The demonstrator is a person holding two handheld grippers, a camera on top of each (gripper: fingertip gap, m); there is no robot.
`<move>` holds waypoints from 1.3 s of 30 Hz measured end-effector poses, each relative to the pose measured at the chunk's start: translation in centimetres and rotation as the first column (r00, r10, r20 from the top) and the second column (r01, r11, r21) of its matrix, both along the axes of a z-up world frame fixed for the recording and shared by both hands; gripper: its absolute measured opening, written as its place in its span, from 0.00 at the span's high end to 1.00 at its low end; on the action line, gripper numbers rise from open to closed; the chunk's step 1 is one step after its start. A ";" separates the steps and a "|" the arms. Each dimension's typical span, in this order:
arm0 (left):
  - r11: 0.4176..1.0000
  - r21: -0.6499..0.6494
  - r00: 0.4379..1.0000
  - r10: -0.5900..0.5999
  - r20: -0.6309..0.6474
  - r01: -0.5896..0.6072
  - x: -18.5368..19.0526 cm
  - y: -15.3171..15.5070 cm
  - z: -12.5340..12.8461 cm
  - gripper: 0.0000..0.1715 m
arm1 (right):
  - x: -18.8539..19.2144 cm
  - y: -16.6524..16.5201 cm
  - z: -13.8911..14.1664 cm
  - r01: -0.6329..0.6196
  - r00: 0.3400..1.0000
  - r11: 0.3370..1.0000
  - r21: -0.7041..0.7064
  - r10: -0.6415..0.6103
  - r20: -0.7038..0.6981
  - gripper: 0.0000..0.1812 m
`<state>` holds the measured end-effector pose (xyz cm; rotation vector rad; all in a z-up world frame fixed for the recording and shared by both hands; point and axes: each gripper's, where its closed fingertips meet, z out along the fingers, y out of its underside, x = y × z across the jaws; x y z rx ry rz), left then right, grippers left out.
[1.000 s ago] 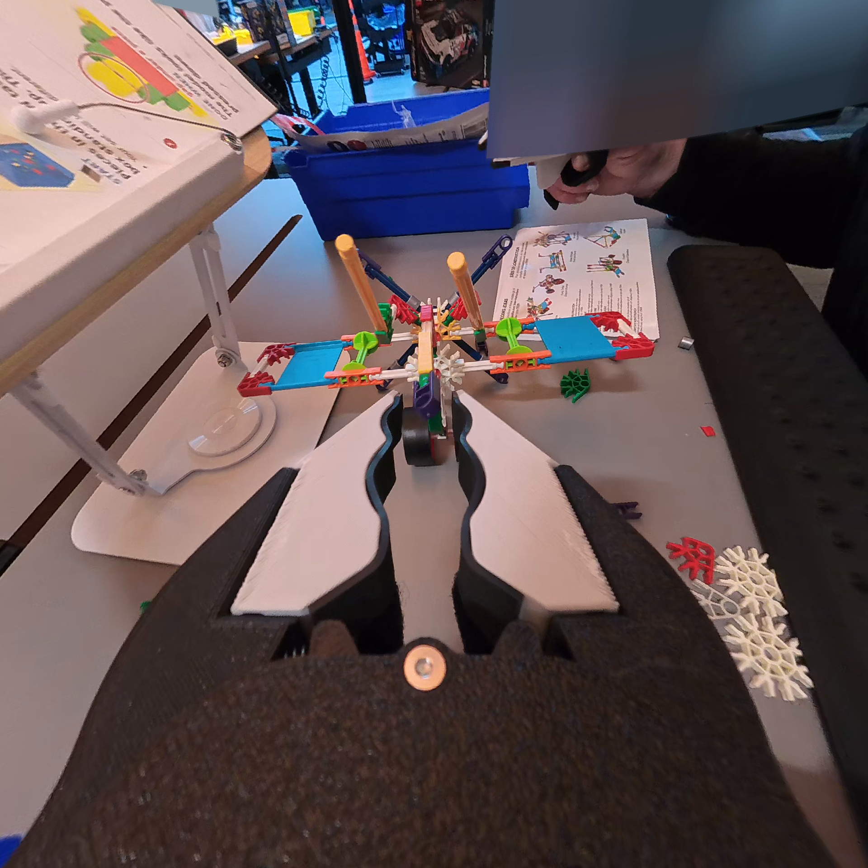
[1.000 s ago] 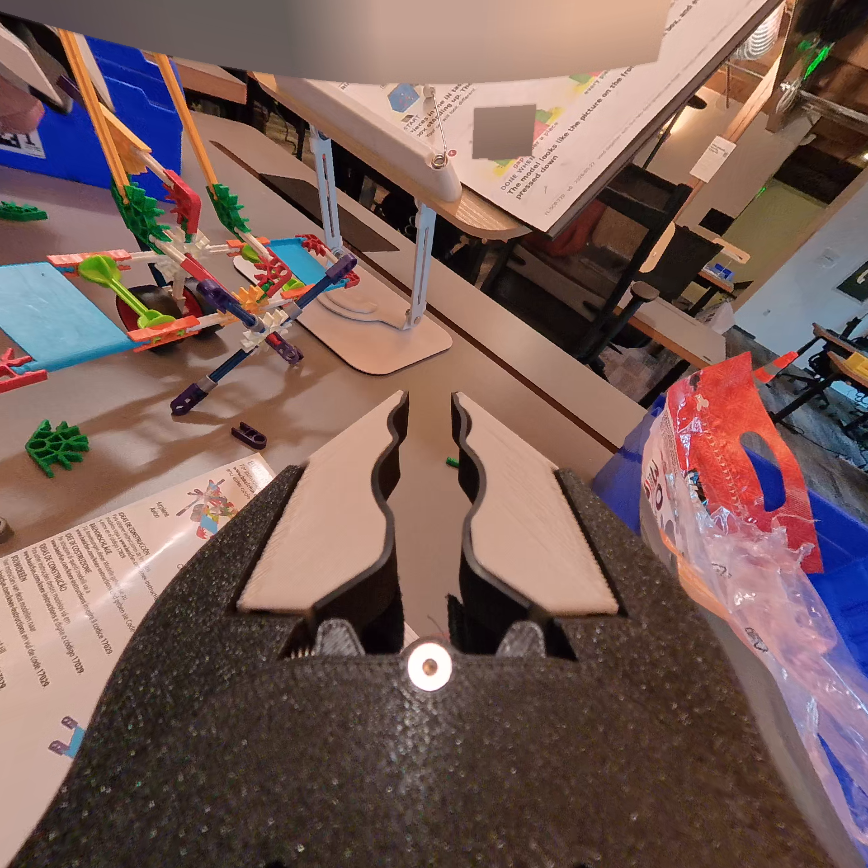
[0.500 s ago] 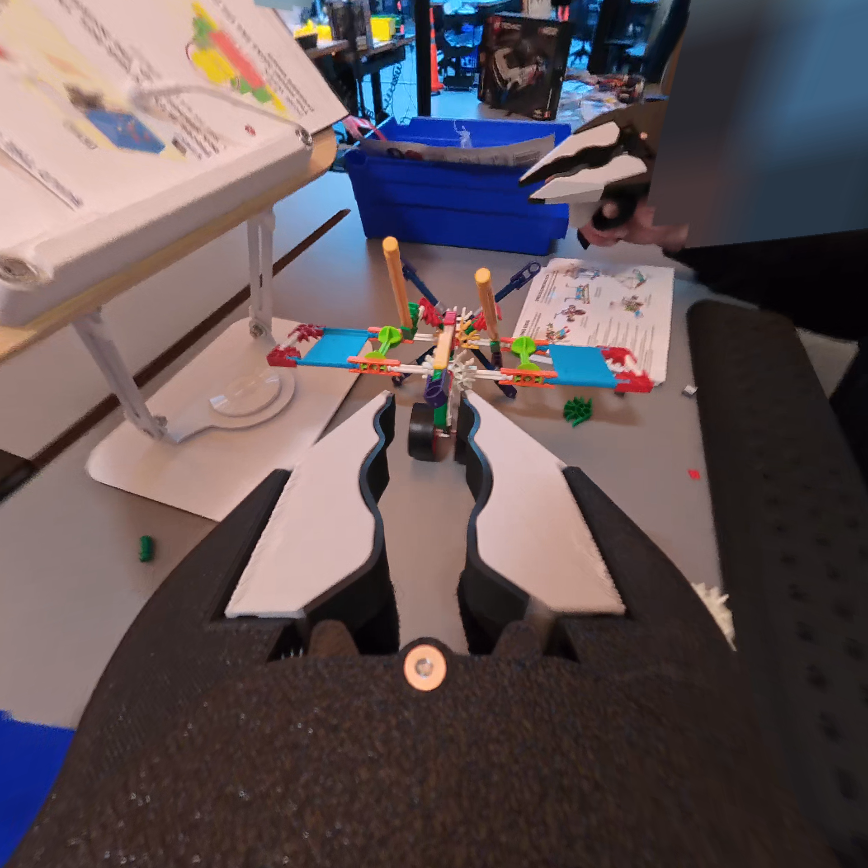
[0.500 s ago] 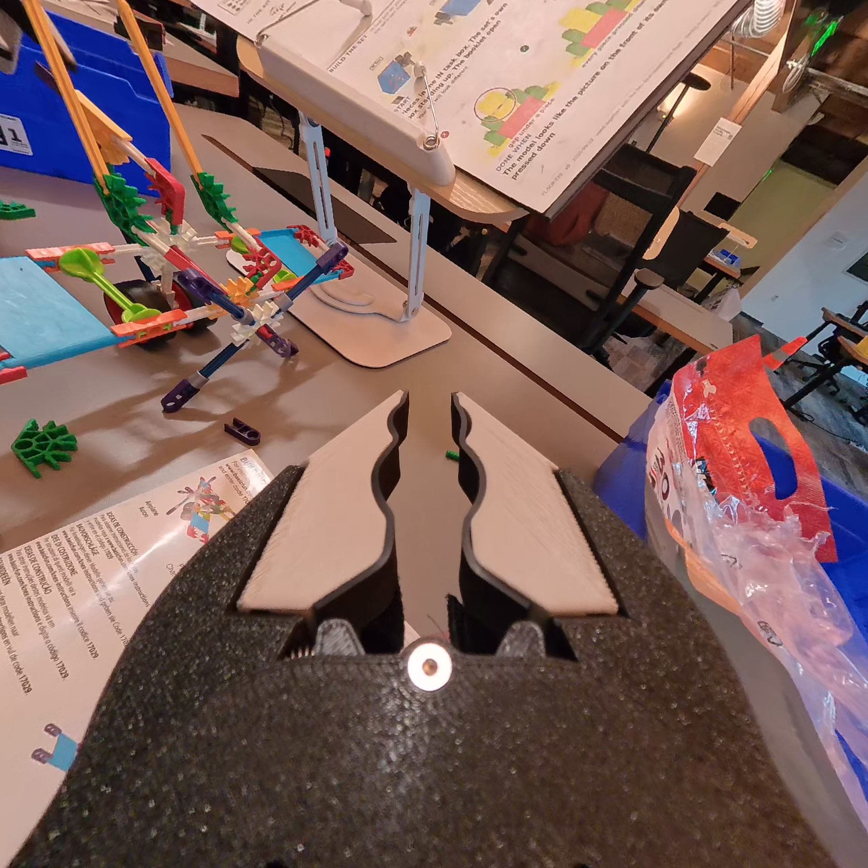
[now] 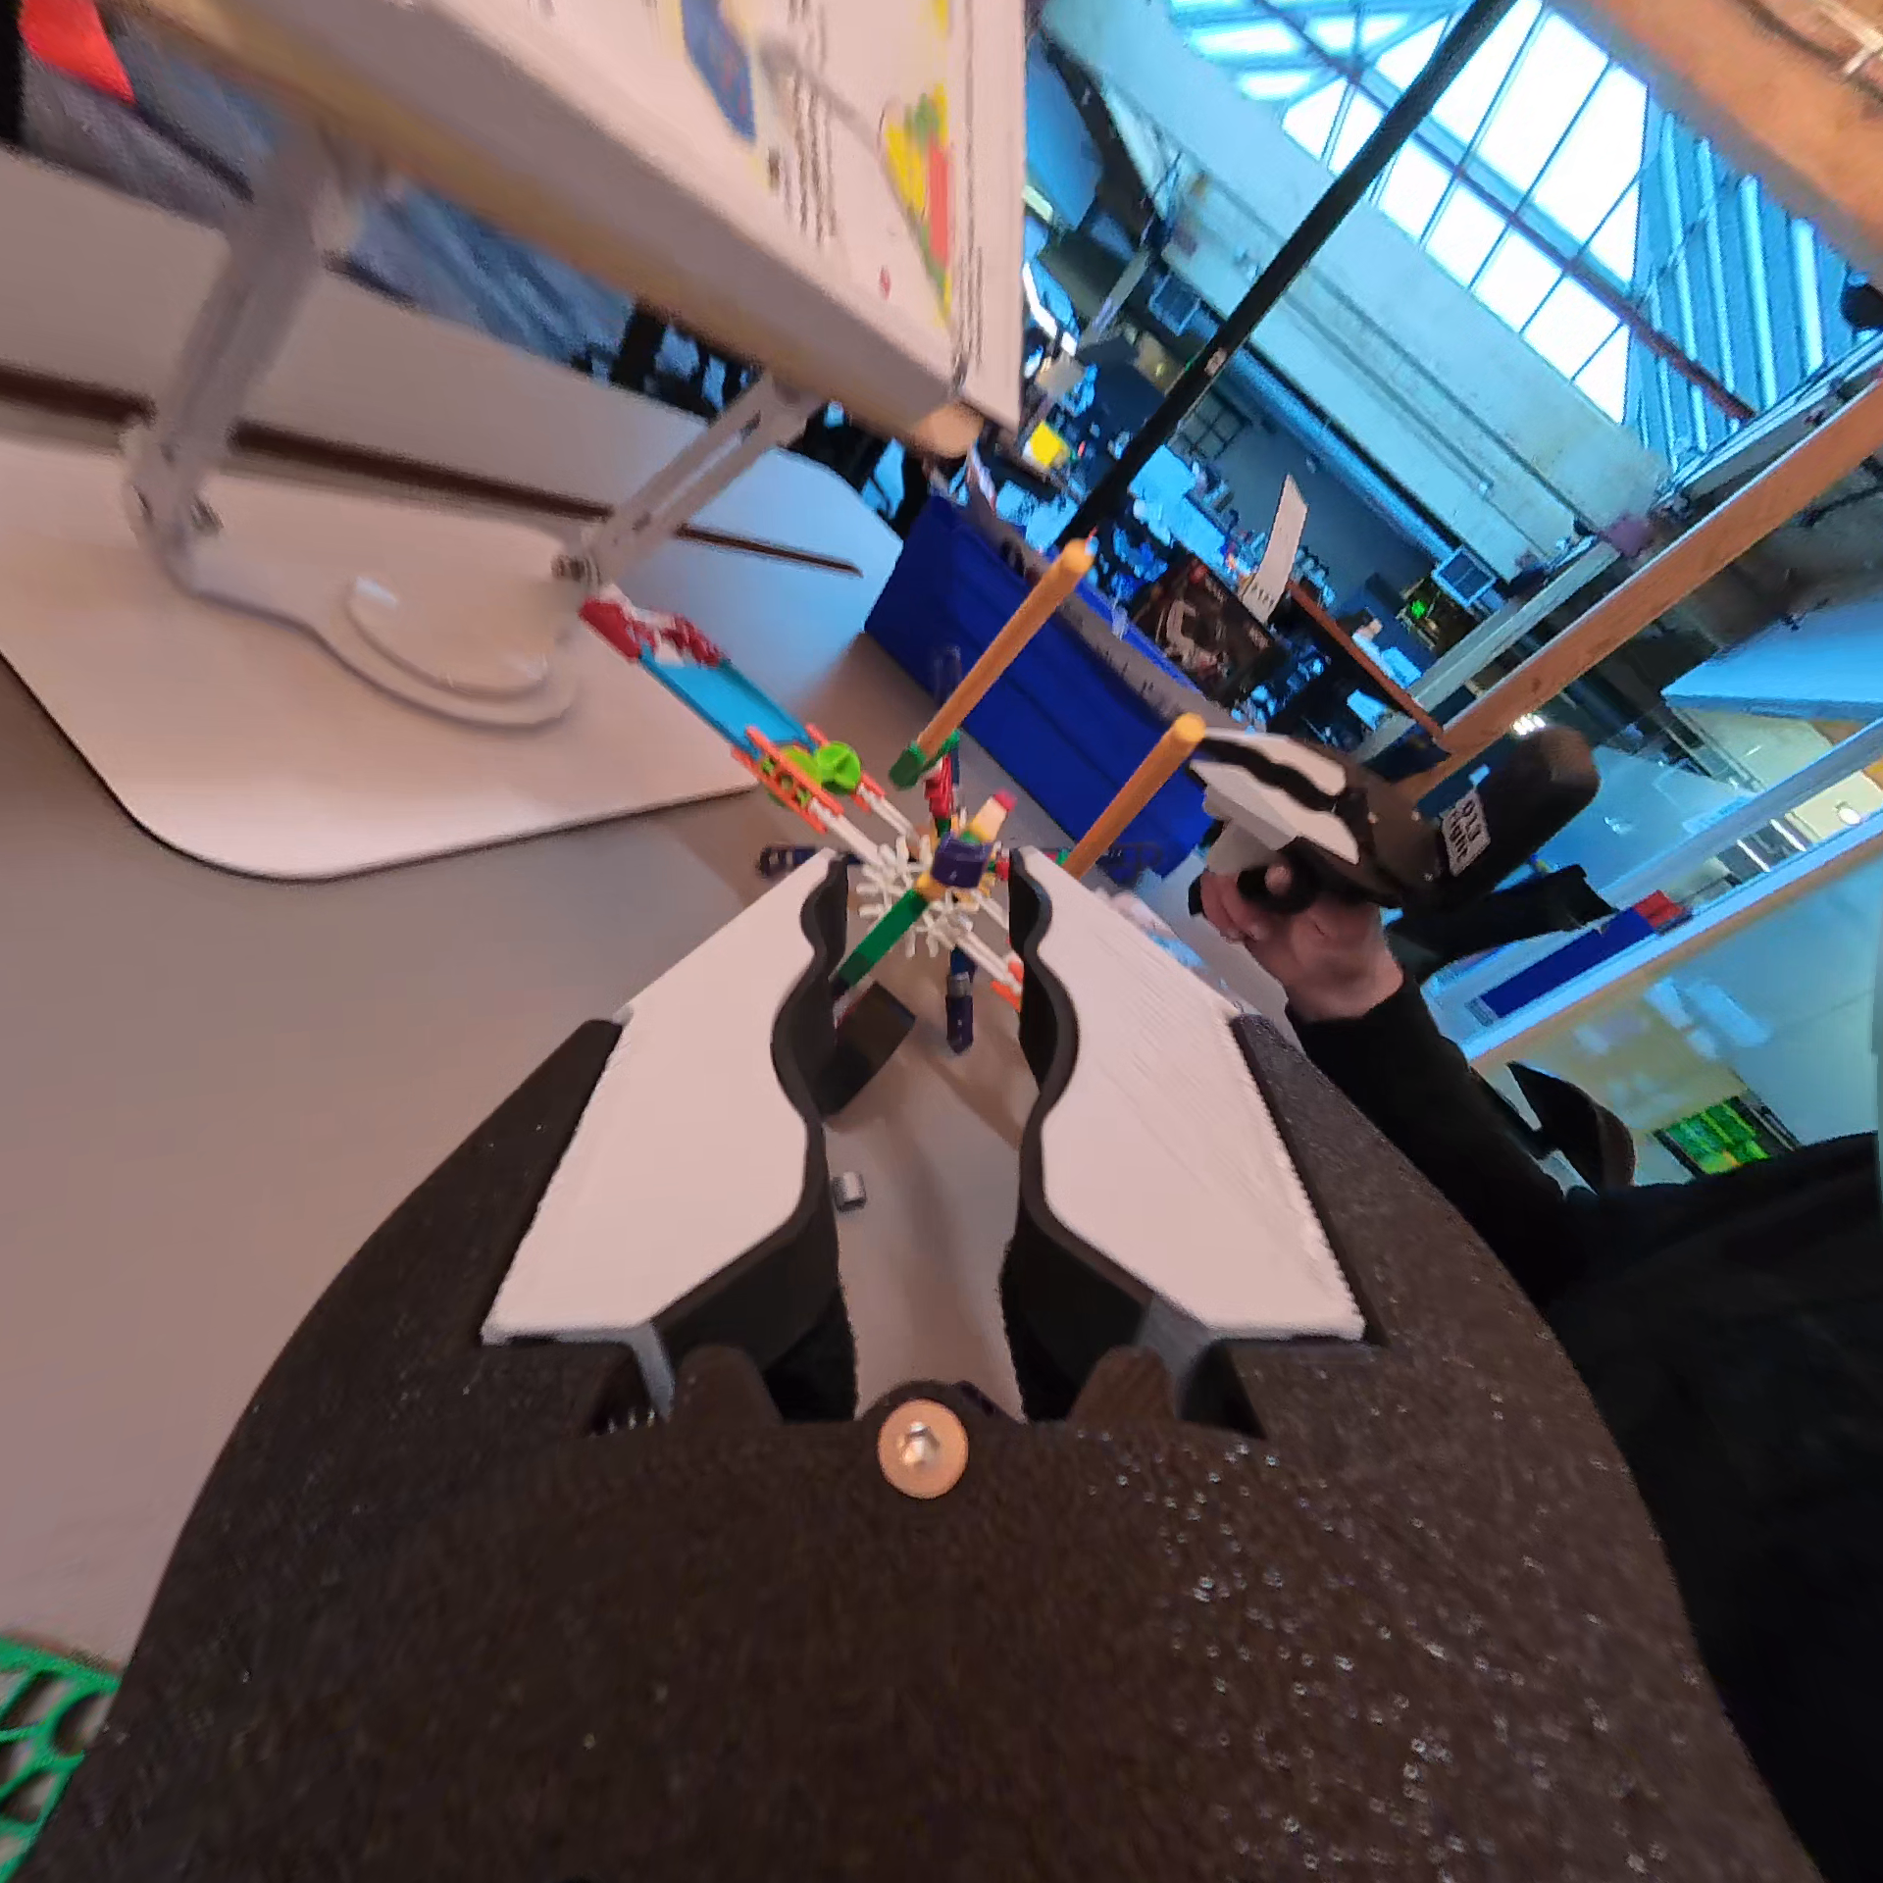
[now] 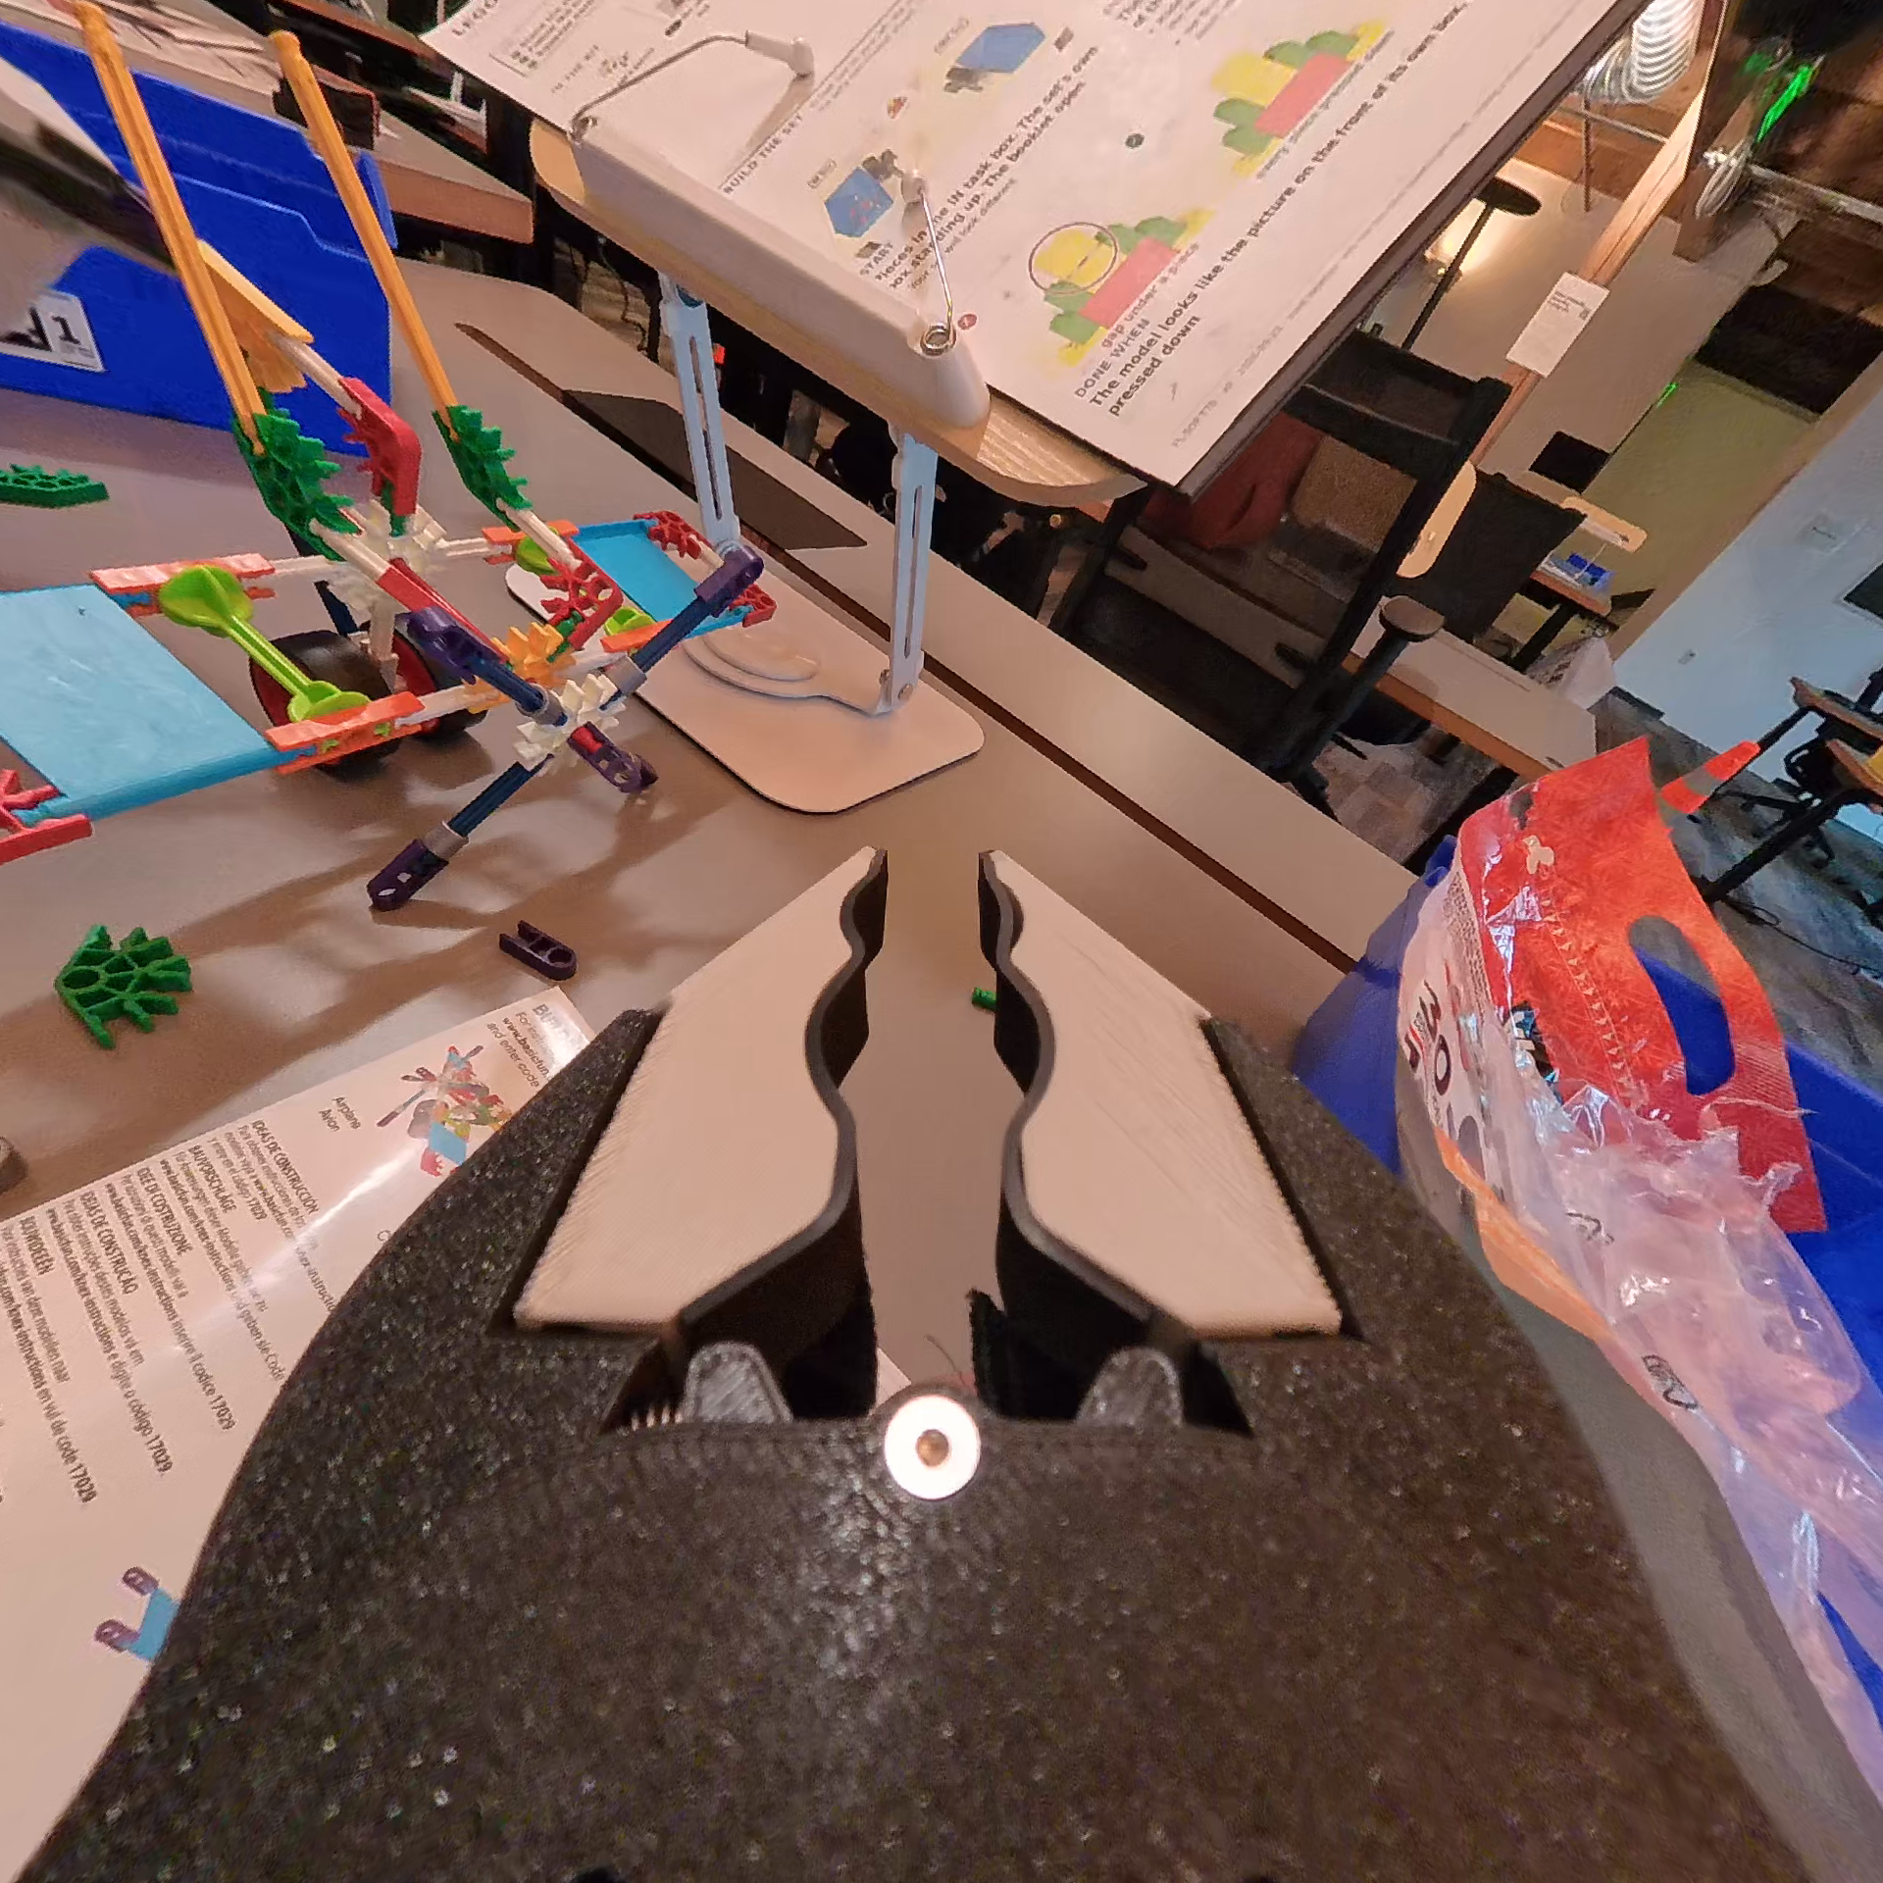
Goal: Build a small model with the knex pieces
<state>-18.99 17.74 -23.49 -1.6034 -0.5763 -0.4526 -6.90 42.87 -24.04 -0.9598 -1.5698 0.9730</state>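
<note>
- A white book stand [image 5: 306, 713] is sitting at the far left of the grey table [image 5: 255, 1121], holding a printed sheet tilted overhead.
- The left gripper [image 5: 925, 866] is pointing at a toy model [image 5: 805, 774] of coloured rods and connectors. Its jaws are standing partly apart and are clamping nothing.
- The jaw tips are framing the model's white hub, with its black wheel [image 5: 866, 1029] lying between them lower down. I cannot tell whether either finger is touching it.
- A small grey piece [image 5: 848, 1187] is lying on the table between the fingers.
- Two orange rods [image 5: 1004, 652] are sticking up from the model in front of a blue bin [image 5: 1070, 703].
- Further right, a hand [image 5: 1294, 917] is holding the right gripper [image 5: 1274, 805] up off the table, just beside the rods.
- Seen from its own camera, the right gripper [image 6: 932, 861] is showing a narrow gap, empty, aimed at bare table well apart from the model.
- A leaflet [image 6: 204, 1274] is lying to its left, with a green connector [image 6: 122, 983] and a purple clip [image 6: 538, 950] near it.
- A crinkled plastic bag [image 6: 1630, 1121] with a red top is resting at the far right.
</note>
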 end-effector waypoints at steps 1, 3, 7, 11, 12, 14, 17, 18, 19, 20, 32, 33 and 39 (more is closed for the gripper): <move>1.000 -0.010 1.000 -0.007 0.013 0.007 0.1 0.2 -0.3 0.83 | 0.0 0.0 0.1 -0.001 1.000 1.000 -0.001 0.001 -0.002 0.90; 0.999 0.034 0.998 -0.039 0.055 0.037 0.7 0.5 0.1 0.85 | 0.1 0.0 0.2 -0.002 1.000 1.000 -0.004 0.002 -0.006 0.90; 0.997 0.078 0.997 -0.013 0.071 0.007 0.2 0.3 0.8 0.89 | 0.2 -0.1 0.5 -0.005 1.000 1.000 -0.008 0.005 -0.014 0.90; 0.992 0.123 0.995 -0.005 0.097 -0.007 -0.6 0.3 1.1 0.89 | 0.3 -0.2 0.6 -0.010 1.000 1.000 -0.011 0.010 -0.018 0.90; 0.992 0.127 0.995 -0.005 0.099 -0.007 -0.7 0.4 1.1 0.89 | 0.3 -0.2 0.6 -0.011 1.000 1.000 -0.011 0.010 -0.019 0.90; 0.990 0.138 0.995 -0.013 0.102 -0.001 -0.7 0.7 1.0 0.92 | 0.3 -0.3 0.7 -0.012 1.000 1.000 -0.011 0.012 -0.021 0.90; 0.990 0.144 0.996 -0.021 0.087 0.008 -0.6 1.0 1.0 1.00 | 0.3 -0.3 0.8 -0.012 1.000 1.000 -0.015 0.012 -0.024 0.90; 0.988 0.152 0.996 -0.021 0.084 0.008 -0.6 1.0 1.1 1.00 | 0.3 -0.2 0.8 -0.013 1.000 1.000 -0.016 0.012 -0.023 0.90; 0.988 0.152 0.997 -0.019 0.077 0.007 -0.6 1.1 1.2 1.00 | 0.3 -0.2 0.8 -0.013 1.000 1.000 -0.016 0.012 -0.023 0.90; 0.988 0.157 0.998 -0.019 0.067 0.008 -0.6 1.1 1.3 1.00 | 0.3 -0.3 0.8 -0.013 1.000 1.000 -0.016 0.013 -0.024 0.90; 0.992 0.122 0.990 -0.021 -0.139 0.038 -0.2 0.9 1.8 1.00 | 0.3 -0.3 0.7 -0.016 1.000 1.000 -0.019 0.015 -0.020 0.90; 0.993 0.110 0.985 -0.022 -0.169 0.041 -0.2 0.9 1.8 1.00 | 0.3 -0.3 0.7 -0.016 1.000 1.000 -0.018 0.016 -0.020 0.90; 0.996 0.081 0.953 -0.017 -0.302 0.044 0.1 0.2 2.6 0.96 | 0.3 -0.4 0.7 -0.017 1.000 1.000 -0.018 0.017 -0.021 0.90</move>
